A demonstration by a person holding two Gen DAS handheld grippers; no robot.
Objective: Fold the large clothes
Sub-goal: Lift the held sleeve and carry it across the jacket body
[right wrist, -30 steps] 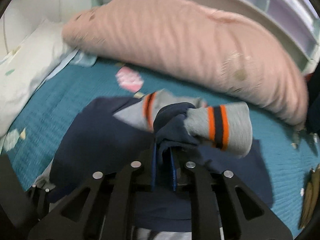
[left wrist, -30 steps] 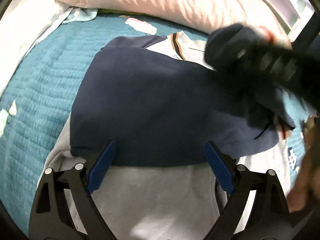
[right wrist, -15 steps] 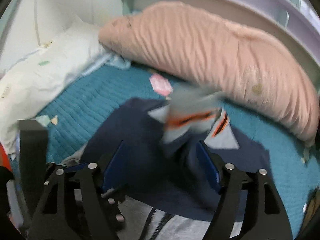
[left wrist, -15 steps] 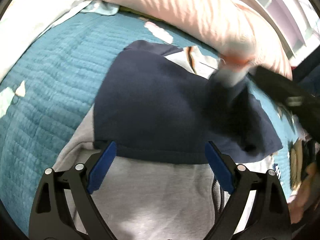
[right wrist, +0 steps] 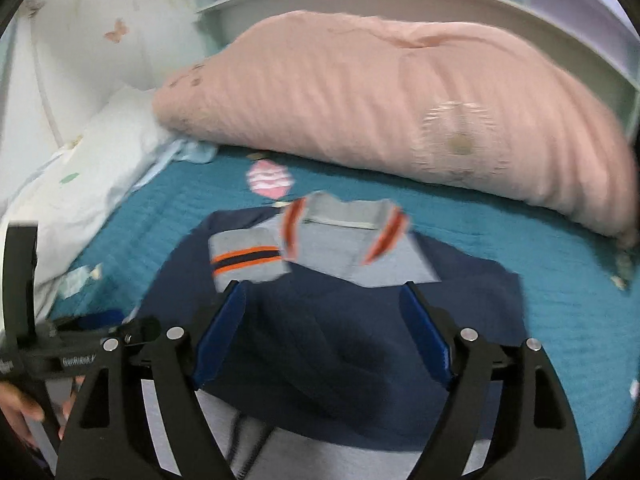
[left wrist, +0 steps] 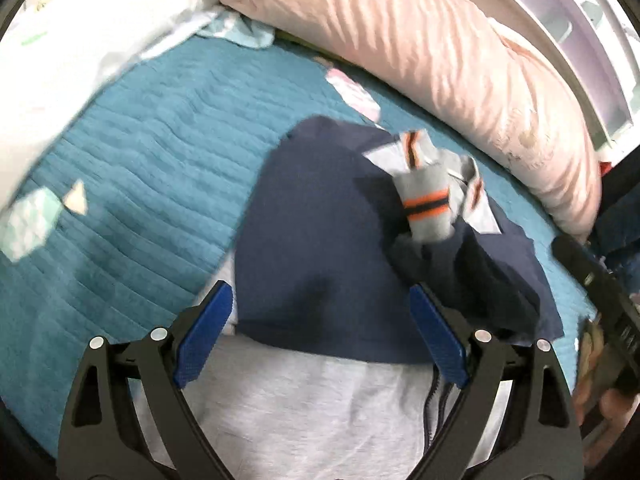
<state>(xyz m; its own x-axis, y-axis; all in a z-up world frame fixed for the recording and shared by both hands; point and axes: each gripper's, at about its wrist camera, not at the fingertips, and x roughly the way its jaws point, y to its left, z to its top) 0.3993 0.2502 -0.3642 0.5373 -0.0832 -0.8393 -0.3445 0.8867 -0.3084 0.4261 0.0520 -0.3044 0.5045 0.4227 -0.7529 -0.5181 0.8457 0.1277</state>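
Note:
A navy and grey jacket (left wrist: pixel 320 248) lies on the teal bedspread (left wrist: pixel 140 184), its grey lower part nearest me. One sleeve is folded across the navy chest, and its grey cuff with orange and navy stripes (left wrist: pixel 428 208) rests near the grey collar (right wrist: pixel 348 236). The cuff also shows in the right wrist view (right wrist: pixel 248 260). My left gripper (left wrist: pixel 320 340) is open and empty above the jacket's grey part. My right gripper (right wrist: pixel 324 344) is open and empty above the navy chest.
A long pink pillow (right wrist: pixel 400 100) lies along the headboard (right wrist: pixel 400 8) behind the jacket. A white pillow (right wrist: pixel 80 184) sits at the left. The right gripper's body (left wrist: pixel 600 300) shows at the right edge of the left wrist view.
My right gripper opened and let go of the sleeve cuff, which now lies on the jacket's chest. Both grippers drew back from the jacket.

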